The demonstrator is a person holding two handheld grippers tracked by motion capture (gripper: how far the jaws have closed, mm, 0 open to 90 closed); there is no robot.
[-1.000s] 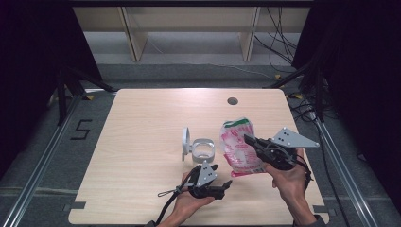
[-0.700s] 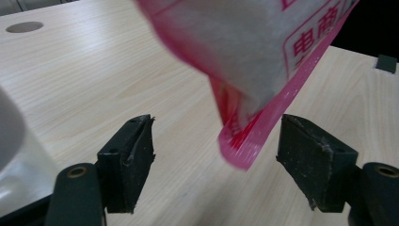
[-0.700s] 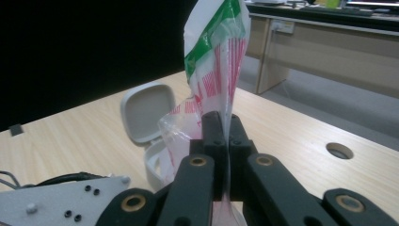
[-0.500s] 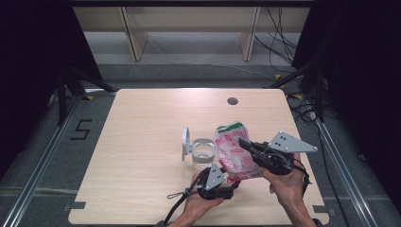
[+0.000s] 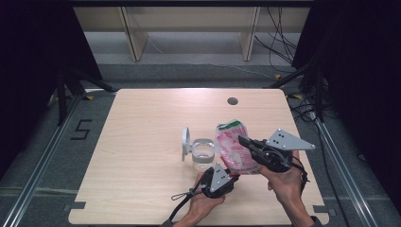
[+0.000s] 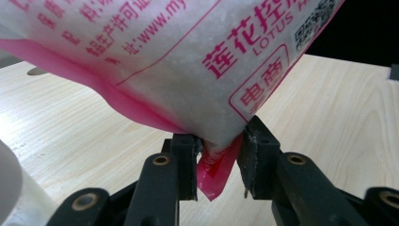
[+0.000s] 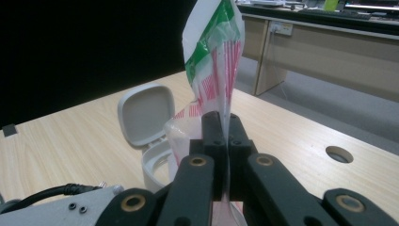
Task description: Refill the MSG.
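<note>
- Two grippers, one pink-and-white bag (image 5: 235, 147) held between them above the table (image 5: 142, 142).
- Right gripper (image 5: 243, 140): jaws pressed together on the bag's edge.
- Left gripper (image 5: 232, 176): jaws have just been closing, pinching the bag's lower corner.
- Open-lidded jar (image 5: 202, 152): just beside the bag.

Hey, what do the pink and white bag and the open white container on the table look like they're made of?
Bag: seems thin, slightly glossy plastic film; it creases and folds where it is pinched, and its white panels look faintly translucent over a grainy filling.
Container: likely moulded plastic; a clear, shiny body with a matte whitish rim and hinged lid.
</note>
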